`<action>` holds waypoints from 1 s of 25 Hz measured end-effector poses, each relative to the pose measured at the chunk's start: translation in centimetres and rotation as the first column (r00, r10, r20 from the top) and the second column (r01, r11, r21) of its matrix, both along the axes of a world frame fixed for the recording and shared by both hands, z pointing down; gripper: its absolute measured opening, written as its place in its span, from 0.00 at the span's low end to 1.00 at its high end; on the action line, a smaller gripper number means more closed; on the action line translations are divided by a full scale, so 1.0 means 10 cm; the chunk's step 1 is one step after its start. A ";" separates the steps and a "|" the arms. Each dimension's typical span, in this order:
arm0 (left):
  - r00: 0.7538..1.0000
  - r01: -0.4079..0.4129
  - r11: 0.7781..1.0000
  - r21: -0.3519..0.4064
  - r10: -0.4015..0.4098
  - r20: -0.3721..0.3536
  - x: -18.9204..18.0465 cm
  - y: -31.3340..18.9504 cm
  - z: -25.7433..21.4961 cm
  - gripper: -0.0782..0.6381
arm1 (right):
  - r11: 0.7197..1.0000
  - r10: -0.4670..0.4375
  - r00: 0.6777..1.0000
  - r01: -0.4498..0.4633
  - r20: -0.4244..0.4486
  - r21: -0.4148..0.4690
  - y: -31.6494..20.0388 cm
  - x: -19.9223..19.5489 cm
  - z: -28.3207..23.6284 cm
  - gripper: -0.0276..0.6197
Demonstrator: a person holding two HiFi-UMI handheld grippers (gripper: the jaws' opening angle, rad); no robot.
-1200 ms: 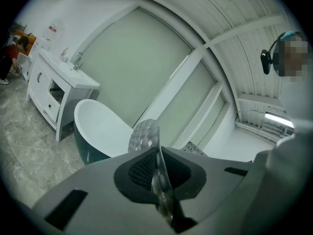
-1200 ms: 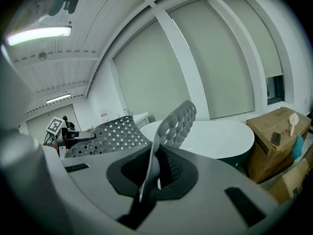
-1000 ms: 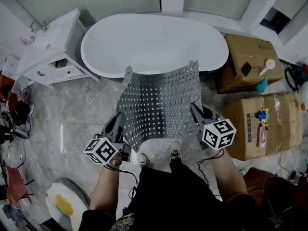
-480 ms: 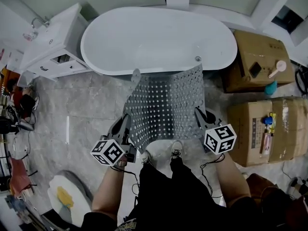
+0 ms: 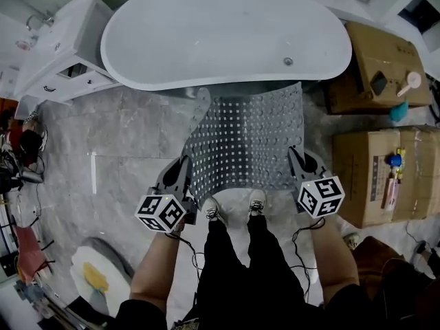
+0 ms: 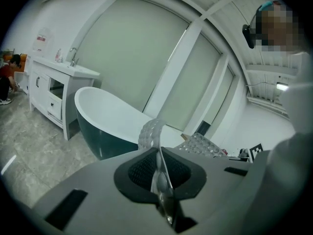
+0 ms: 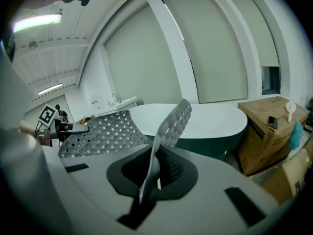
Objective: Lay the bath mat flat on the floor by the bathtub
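Both tools are clenched on the grey perforated bath mat [image 5: 247,139]: my left tool [image 5: 181,170] pinches its near left corner and my right tool [image 5: 296,158] its near right corner. The mat is stretched between them above the marble floor [image 5: 130,136], not flat. Its far edge lies close to the white bathtub [image 5: 227,36], and the far left corner curls upward. Two shoes [image 5: 234,207] stand just at its near edge. Cardboard boxes [image 5: 385,177] stand to the right.
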State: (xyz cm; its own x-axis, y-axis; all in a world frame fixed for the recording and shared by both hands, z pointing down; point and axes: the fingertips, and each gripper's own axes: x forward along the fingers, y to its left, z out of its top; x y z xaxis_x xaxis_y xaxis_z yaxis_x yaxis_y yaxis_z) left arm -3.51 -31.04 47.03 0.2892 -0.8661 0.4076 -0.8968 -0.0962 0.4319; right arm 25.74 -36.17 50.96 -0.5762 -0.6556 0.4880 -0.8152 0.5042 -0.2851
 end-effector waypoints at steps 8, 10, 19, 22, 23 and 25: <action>0.997 -0.033 0.999 -0.036 0.035 0.062 -0.29 -0.02 0.72 0.15 | 0.998 0.045 0.999 -0.045 -0.029 -0.033 0.06 -0.26 0.63 0.09; 0.998 -0.022 0.999 -0.041 0.024 0.063 -0.35 -0.05 0.90 0.15 | 0.998 0.047 0.998 -0.048 -0.034 -0.032 0.05 -0.31 0.78 0.09; 0.993 -0.034 0.998 -0.045 0.039 0.112 -0.52 -0.21 1.75 0.15 | 0.999 0.042 0.996 -0.043 -0.085 -0.005 -0.09 -0.51 1.58 0.09; 0.991 -0.040 0.998 -0.044 0.045 0.126 -0.59 -0.19 2.10 0.15 | 0.999 0.044 0.995 -0.045 -0.089 -0.003 -0.07 -0.51 1.94 0.09; 0.990 -0.043 0.998 -0.045 0.049 0.131 -0.61 -0.19 2.21 0.15 | 0.999 0.046 0.995 -0.047 -0.090 -0.003 -0.06 -0.51 2.05 0.09; 0.989 -0.049 0.998 -0.045 0.055 0.140 -0.67 -0.22 2.43 0.15 | 0.999 0.049 0.994 -0.049 -0.095 0.003 -0.08 -0.52 2.25 0.09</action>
